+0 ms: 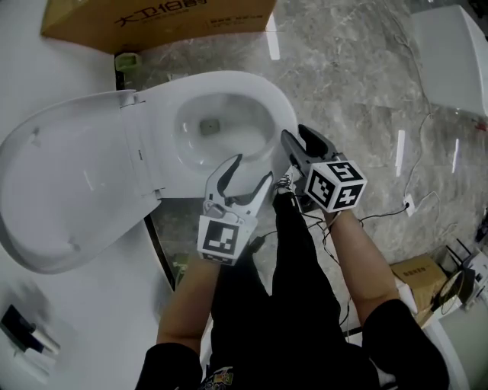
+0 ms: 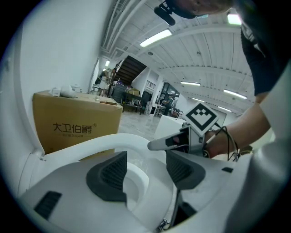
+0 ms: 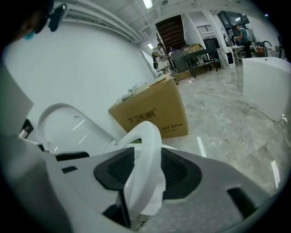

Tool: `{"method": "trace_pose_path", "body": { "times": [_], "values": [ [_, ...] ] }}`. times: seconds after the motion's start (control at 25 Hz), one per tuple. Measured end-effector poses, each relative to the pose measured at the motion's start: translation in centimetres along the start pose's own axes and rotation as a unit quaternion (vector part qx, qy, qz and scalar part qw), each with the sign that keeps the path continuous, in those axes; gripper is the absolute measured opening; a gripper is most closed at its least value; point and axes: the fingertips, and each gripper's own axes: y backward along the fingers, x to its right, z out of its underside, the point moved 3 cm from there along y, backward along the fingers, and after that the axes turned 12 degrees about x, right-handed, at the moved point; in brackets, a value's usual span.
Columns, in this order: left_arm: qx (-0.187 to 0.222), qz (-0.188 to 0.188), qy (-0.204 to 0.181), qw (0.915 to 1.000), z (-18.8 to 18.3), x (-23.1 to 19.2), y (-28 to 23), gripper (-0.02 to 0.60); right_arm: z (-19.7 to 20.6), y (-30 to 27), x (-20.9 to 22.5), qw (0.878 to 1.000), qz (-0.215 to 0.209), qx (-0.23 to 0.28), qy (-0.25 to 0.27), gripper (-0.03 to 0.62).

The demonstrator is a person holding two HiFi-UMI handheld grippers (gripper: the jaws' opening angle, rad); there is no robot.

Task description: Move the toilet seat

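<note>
Down at the front lip of the bowl (image 1: 217, 133), the right gripper (image 1: 296, 134) had its jaws clenched on the toilet seat (image 1: 255, 90). In the right gripper view the white rim stood edge-on between the two dark pads, touching both. The seat itself sat around the bowl's opening. Its long axis ran from the hinge on the left of the head view out to the rounded nose on the right, and that nose pointed toward the marble floor (image 1: 358, 68). Whether the front edge sat flat on the bowl or a touch raised, I could not tell. The left gripper (image 1: 252, 167) hung just beside its partner over the near side of the rim, jaws spread wide and released. Only the seat's curve showed in the gap between them, and nothing was pinched. The lid (image 1: 69, 190) lay swung open on the far side of the hinge, stretching away to the left. A cardboard box (image 1: 152, 19) with printed characters stood on the floor beyond the toilet.
</note>
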Motion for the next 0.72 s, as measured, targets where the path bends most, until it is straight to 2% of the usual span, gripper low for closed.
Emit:
{"method": "trace_pose_path", "body": {
  "times": [0.24,0.4,0.56,0.72],
  "values": [
    [0.002,0.006,-0.004,1.0000,-3.1,1.4,1.6,0.255,-3.4,1.8,-4.6,0.999,-0.046,0.018,0.004,0.189],
    [0.015,-0.006,-0.013,0.9998,-3.9,1.9,2.7,0.255,-5.1,2.7,-7.9,0.996,-0.089,0.020,0.017,0.195],
    [0.021,-0.018,-0.016,0.9995,-5.6,2.4,3.9,0.255,-6.9,3.5,-11.4,0.989,-0.140,0.022,0.050,0.195],
    [0.028,-0.047,-0.022,0.9983,-7.1,2.6,5.2,0.255,-8.3,3.9,-14.7,0.979,-0.186,0.021,0.078,0.193]
  ]
}}
